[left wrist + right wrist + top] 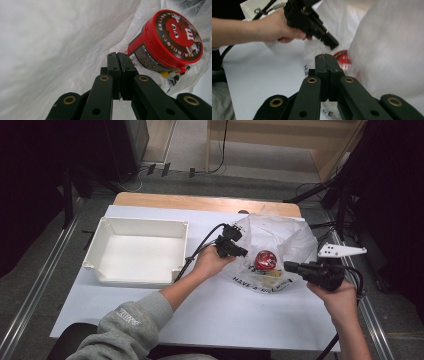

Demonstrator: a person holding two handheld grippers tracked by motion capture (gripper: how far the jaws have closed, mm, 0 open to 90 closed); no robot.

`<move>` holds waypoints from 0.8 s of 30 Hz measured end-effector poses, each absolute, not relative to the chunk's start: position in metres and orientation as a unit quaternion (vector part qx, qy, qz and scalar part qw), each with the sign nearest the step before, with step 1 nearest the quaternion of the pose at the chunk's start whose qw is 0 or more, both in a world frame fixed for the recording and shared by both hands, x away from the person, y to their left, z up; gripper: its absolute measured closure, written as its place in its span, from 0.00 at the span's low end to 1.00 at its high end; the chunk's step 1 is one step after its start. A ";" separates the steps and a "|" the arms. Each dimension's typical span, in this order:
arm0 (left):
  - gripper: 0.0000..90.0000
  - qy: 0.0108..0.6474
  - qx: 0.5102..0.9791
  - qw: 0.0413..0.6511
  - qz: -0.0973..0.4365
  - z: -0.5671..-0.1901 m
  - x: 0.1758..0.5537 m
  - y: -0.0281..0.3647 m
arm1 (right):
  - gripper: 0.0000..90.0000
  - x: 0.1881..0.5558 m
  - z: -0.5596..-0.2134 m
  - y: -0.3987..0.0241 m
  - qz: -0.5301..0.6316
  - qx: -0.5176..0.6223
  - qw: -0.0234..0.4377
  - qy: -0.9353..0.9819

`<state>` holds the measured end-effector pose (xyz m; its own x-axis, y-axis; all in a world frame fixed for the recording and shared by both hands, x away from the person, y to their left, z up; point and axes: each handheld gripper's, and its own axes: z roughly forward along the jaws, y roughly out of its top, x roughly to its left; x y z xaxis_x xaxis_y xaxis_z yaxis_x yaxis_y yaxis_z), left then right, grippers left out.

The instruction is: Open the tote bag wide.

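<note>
Your left gripper (239,251) sits at the near-left edge of the clear plastic bag (280,237) on the desk (210,310), its 2 jaws pressed flat together. In the left gripper view the jaw tips meet with the bag's film bunched right at them, so they appear to pinch the plastic; the film itself is too thin to see between the pads.

Your right gripper (291,267) is held at the bag's near-right side, pointing left across it, with the grey plate (341,251) riding on top. Its 2 jaws are also closed tight against each other, and in the right gripper view the bag's wall billows just to the right of them. Whether film is caught between those pads, you cannot tell.

The red candy tub (265,260) lies inside the bag, between your 2 grippers. In the left gripper view the red candy tub (167,41) is tipped on its side, its brown printed lid facing up and to the right, just beyond the jaw tips, with some small yellow and dark items under it. The right gripper view catches part of its red rim through the plastic, straight ahead of the jaws.

The white tray (102,247) stands on the left part of the desk, well apart from the bag.
</note>
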<state>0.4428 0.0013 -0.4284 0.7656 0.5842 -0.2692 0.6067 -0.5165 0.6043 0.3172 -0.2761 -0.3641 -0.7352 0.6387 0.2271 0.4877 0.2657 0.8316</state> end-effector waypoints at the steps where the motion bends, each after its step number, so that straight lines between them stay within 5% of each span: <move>1: 1.00 0.340 0.872 0.352 -0.016 -0.428 0.443 0.001 | 1.00 0.321 -0.358 -0.275 0.491 0.352 0.076 0.793; 13: 0.99 0.335 0.877 0.345 -0.014 -0.425 0.444 -0.001 | 1.00 0.379 -0.293 -0.272 0.478 0.292 0.102 0.822; 24: 0.99 0.336 0.876 0.345 -0.020 -0.426 0.444 -0.002 | 1.00 0.436 -0.312 -0.294 0.470 0.290 0.078 0.830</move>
